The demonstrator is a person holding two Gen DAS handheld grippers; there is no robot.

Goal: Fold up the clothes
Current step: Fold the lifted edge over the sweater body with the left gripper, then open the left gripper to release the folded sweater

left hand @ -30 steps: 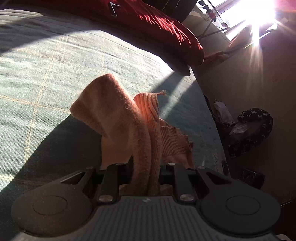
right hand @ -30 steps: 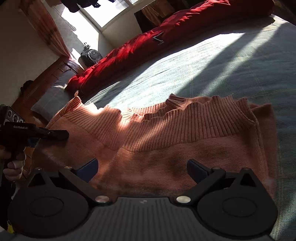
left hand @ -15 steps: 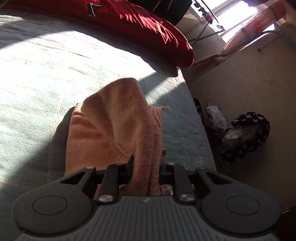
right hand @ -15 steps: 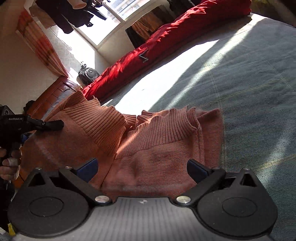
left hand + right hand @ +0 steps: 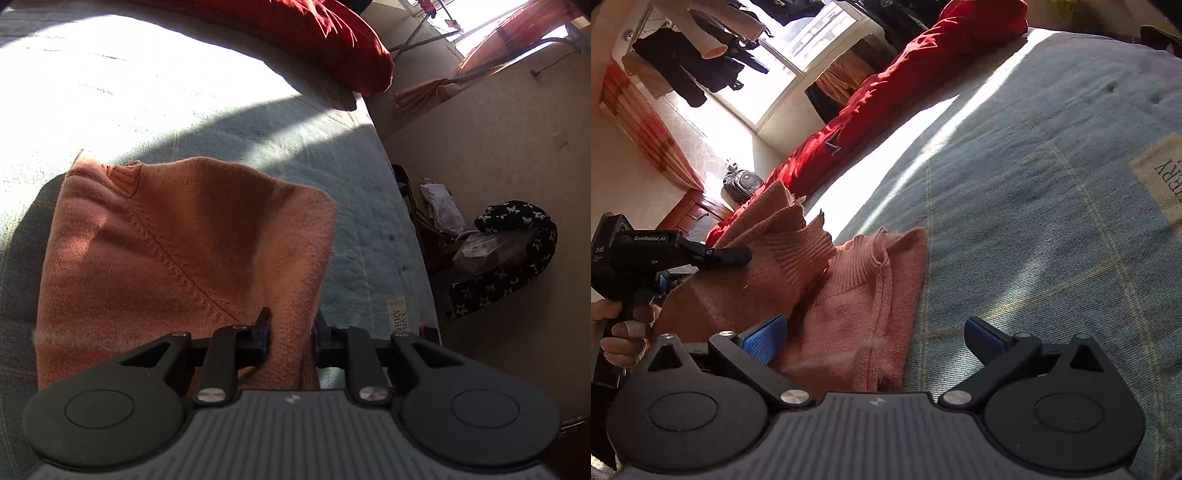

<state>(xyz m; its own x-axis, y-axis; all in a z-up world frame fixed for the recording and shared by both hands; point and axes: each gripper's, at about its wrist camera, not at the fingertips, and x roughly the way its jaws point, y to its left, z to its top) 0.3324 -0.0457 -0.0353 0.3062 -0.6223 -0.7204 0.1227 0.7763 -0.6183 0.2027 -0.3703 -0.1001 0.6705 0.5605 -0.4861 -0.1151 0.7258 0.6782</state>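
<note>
A salmon-pink knit sweater (image 5: 155, 258) lies partly folded on the grey-blue bedspread (image 5: 258, 125). My left gripper (image 5: 291, 328) is shut on a bunched edge of the sweater and holds that part over the rest. In the right wrist view the sweater (image 5: 849, 295) shows its ribbed hem, and the left gripper (image 5: 735, 255) holds the lifted layer at the left. My right gripper (image 5: 882, 336) is open with blue pads, just above the sweater's near edge, holding nothing.
A red duvet (image 5: 905, 74) lies along the far side of the bed. The bed's edge (image 5: 417, 236) drops to a floor with a black star-print bag (image 5: 517, 251) and clutter. A window (image 5: 798, 48) with hanging clothes is behind.
My left gripper has carried the held sweater part across, laying it wider over the rest. The sweater is now narrower in the right wrist view. The right gripper stayed open.
</note>
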